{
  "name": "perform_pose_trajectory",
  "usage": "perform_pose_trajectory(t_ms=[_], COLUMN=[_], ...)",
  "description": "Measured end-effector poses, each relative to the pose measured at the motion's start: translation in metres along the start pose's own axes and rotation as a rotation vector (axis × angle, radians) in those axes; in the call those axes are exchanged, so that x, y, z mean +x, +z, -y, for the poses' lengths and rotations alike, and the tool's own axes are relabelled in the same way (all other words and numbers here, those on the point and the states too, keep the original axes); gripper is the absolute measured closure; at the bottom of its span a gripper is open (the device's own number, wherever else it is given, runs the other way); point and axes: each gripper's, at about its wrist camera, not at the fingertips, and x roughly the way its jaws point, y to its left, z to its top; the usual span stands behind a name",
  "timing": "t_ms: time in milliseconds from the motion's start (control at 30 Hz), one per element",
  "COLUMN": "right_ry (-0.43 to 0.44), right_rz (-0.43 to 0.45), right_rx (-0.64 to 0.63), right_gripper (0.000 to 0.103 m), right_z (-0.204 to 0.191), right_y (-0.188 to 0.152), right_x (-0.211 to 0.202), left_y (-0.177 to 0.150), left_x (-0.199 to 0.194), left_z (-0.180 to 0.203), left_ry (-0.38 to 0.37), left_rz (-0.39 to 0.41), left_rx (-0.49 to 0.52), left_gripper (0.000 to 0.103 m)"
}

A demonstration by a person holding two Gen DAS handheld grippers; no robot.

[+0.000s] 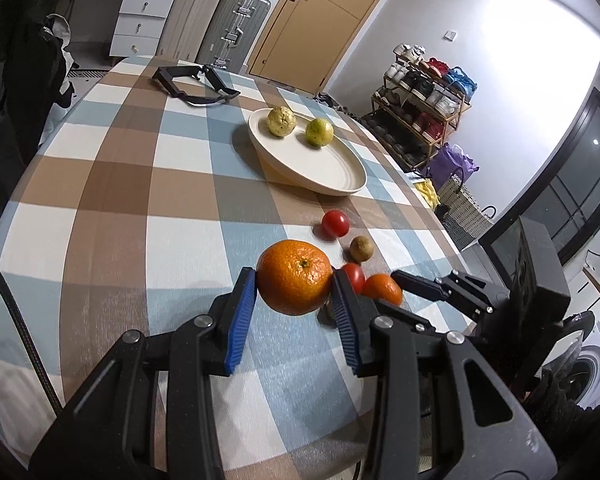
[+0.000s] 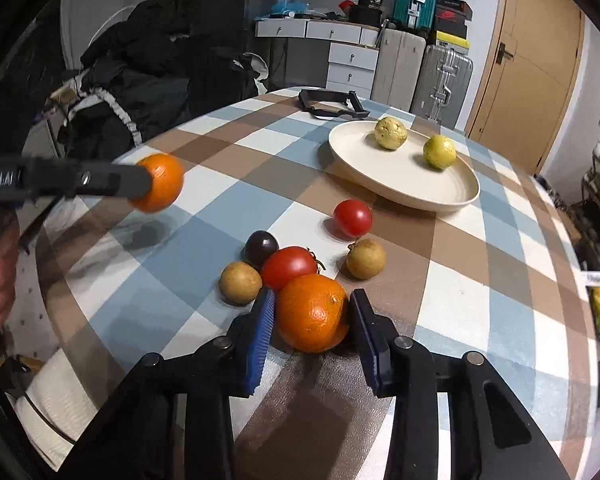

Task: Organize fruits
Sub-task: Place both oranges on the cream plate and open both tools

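My left gripper [image 1: 294,284] is shut on a large orange [image 1: 294,282] and holds it above the checked table; it also shows in the right wrist view [image 2: 158,182], lifted at the left. My right gripper [image 2: 312,310] has its jaws around a second orange [image 2: 312,312] that rests on the cloth; the left pad touches it, the right pad stands just beside it. A cream plate [image 2: 400,188] holds two yellow-green fruits [image 2: 390,133] [image 2: 439,152]. Loose on the table lie two tomatoes [image 2: 353,218] [image 2: 289,266], a dark plum [image 2: 262,246] and two brown fruits [image 2: 366,259] [image 2: 240,283].
A black frame-shaped object [image 2: 332,102] lies at the far end of the table. Suitcases, drawers and a door stand behind it. A pile of dark clothes [image 2: 140,80] sits off the table's left edge, a shoe rack [image 1: 424,96] to the right.
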Motion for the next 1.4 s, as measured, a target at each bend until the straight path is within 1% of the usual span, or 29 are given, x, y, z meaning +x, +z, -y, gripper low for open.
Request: perform_pose_trajectory(t_ms=[100, 167, 233, 367, 533, 633, 700, 867, 1000, 1167, 1333, 1400], right_ry=[0.009, 0.06, 0.085, 0.176, 0.272, 0.302, 0.304, 0.319, 0.333, 0.332, 0.321, 0.334], right_rz=[0.007, 0.018, 0.038, 0.09, 0.138, 0.159, 0.17, 0.215, 0.224, 0.189, 0.161, 0.149], right_rx=[0.0, 0.044, 0.079, 0.201, 0.344, 0.399, 0.407, 0.446, 0.465, 0.481, 0.498, 0.508], right_gripper=[0.064, 0.064, 0.064, 0.064, 0.064, 0.064, 0.064, 0.064, 0.064, 0.064, 0.064, 0.064], right_z=[0.001, 0.009, 0.015, 0.039, 0.07, 0.087, 0.097, 0.129, 0.153, 0.183, 0.206, 0.214], right_y=[-0.001, -0.002, -0.003, -0.002, 0.002, 0.009, 0.015, 0.043, 0.07, 0.114, 0.147, 0.159], right_x=[0.0, -0.002, -0.005, -0.013, -0.016, -0.016, -0.015, -0.014, -0.007, 0.02, 0.052, 0.069], left_y=[0.006, 0.012, 0.017, 0.03, 0.056, 0.075, 0.089, 0.124, 0.151, 0.179, 0.19, 0.191], left_x=[0.004, 0.008, 0.014, 0.026, 0.044, 0.056, 0.065, 0.092, 0.117, 0.151, 0.182, 0.194], left_z=[0.002, 0.005, 0.005, 0.009, 0.018, 0.023, 0.026, 0.026, 0.022, 0.015, 0.003, -0.003], left_ry=[0.003, 0.0, 0.002, 0.001, 0.005, 0.009, 0.014, 0.036, 0.05, 0.069, 0.098, 0.099], left_rz=[-0.002, -0.007, -0.019, -0.025, -0.025, -0.014, -0.009, -0.002, -0.014, -0.036, -0.07, -0.088], left_rx=[0.008, 0.016, 0.016, 0.024, 0.049, 0.061, 0.068, 0.067, 0.061, 0.076, 0.085, 0.09], left_gripper=[0.068, 0.068, 0.068, 0.068, 0.068, 0.068, 0.068, 0.068, 0.068, 0.068, 0.068, 0.068])
